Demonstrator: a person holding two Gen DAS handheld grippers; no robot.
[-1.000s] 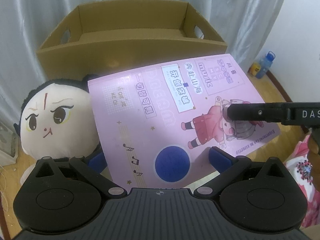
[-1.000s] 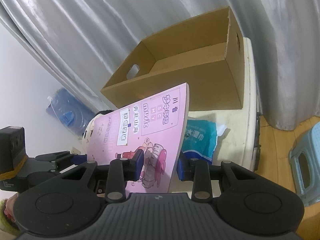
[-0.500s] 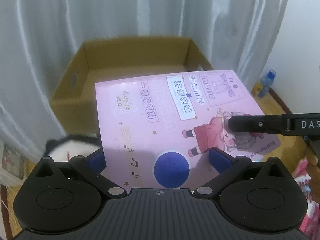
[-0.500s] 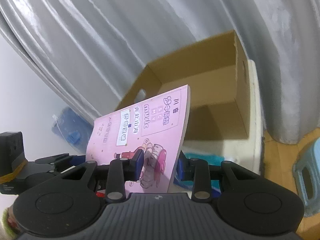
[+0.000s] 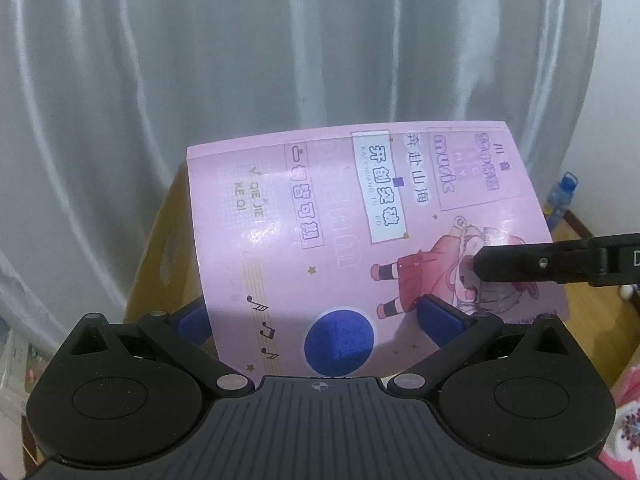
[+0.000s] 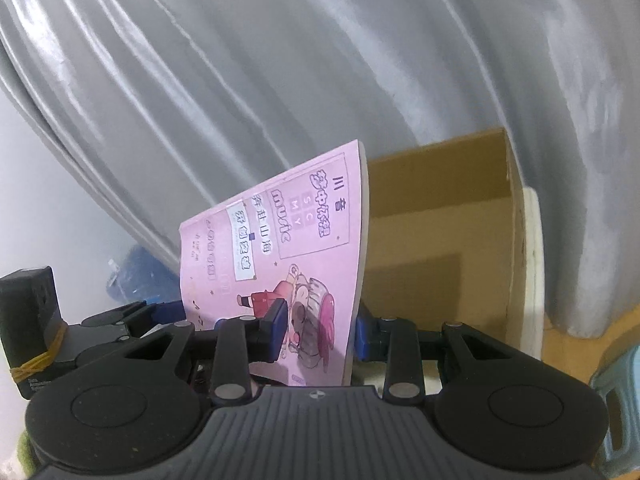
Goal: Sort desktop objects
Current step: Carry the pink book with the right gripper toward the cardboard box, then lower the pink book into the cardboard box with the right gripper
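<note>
Pink notebook (image 5: 360,240) lifted before the cardboard box (image 6: 440,232).
My right gripper (image 6: 320,334) clamps it; my left gripper (image 5: 316,320) straddles it, grip unclear.

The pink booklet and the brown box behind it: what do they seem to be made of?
Pink booklet: probably paper with a glossy coated cover; light glares off it and it bends in the grip. Brown box: likely corrugated cardboard, matte, with a folded seam at its corner.

We see the book (image 5: 360,240) held up, tilted, between the left gripper (image 5: 316,320) at its near edge and the right gripper (image 6: 320,328) at its right edge. The box (image 6: 440,240) sits behind it, the curtain (image 5: 280,60) farther back, and a bottle (image 5: 562,200) far right.
</note>
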